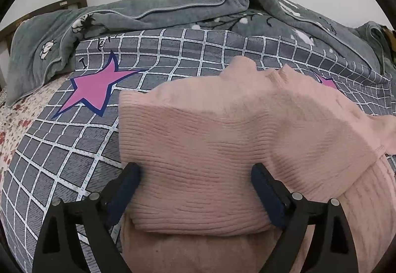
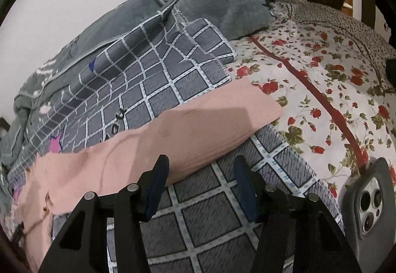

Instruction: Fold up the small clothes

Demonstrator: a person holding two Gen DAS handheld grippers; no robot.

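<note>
Pink ribbed knit, one small sweater, is lying on the grid-printed grey blanket that is covering the bed.

Left gripper: your jaws are standing wide apart, straddling the folded near edge of the sweater. The knit is filling the gap between them and appears to be touching both pads, yet nothing is bunching or lifting, so you are holding nothing here as far as the left wrist view is showing.

Right gripper: your jaws are standing partly apart and empty, with only grey blanket lying between them. Your left-hand pad is sitting just beside the sleeve, whose near edge is passing behind that pad.

Deciding relation: the sleeve's long axis is running from lower left to upper right in the right wrist view, ending at a cuff lying on the floral sheet. It is lying ahead and to the left of your right jaws, so your right hand is looking the nearer one for taking it and folding it across the body.

Bystander item: a phone in a grey case is resting on the floral sheet, well apart from the sleeve.
</note>
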